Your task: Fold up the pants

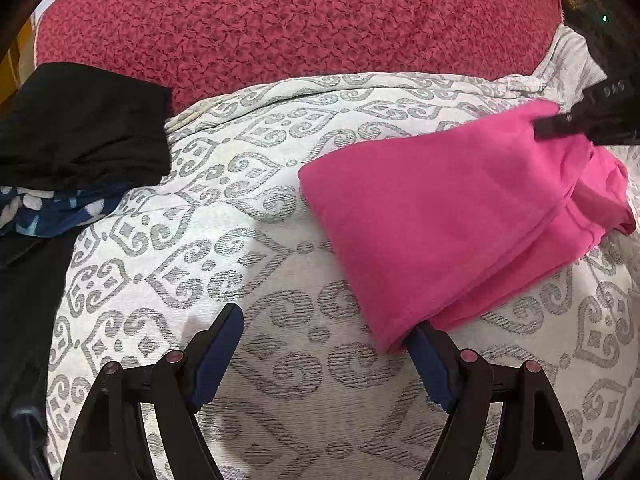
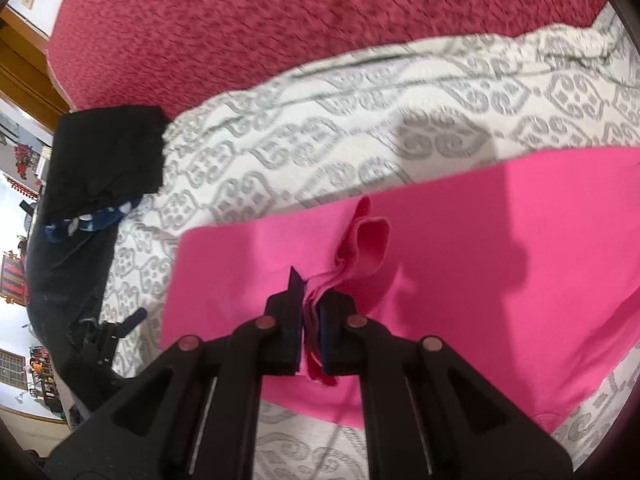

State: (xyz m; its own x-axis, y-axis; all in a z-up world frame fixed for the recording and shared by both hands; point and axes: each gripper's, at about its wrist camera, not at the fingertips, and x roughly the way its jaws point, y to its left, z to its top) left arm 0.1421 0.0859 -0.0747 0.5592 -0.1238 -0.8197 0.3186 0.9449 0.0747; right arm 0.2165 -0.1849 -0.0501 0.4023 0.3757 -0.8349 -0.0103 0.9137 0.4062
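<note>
The bright pink pants (image 1: 452, 216) lie partly folded on the white and grey patterned bedspread (image 1: 240, 208). My left gripper (image 1: 328, 332) stands open just above the spread, its right finger touching the near corner of the pink cloth, with nothing between the pads. In the left wrist view my right gripper (image 1: 560, 126) shows at the far right, at the pants' upper edge. In the right wrist view the right gripper (image 2: 310, 300) is shut on a bunched fold of the pink pants (image 2: 460, 264), which spread out flat beyond and beside it.
A black garment (image 1: 84, 124) lies folded at the left on a blue and white patterned one (image 1: 52, 210). A red textured blanket (image 1: 296, 20) covers the far part of the bed. The dark bed edge (image 1: 24, 320) runs down the left.
</note>
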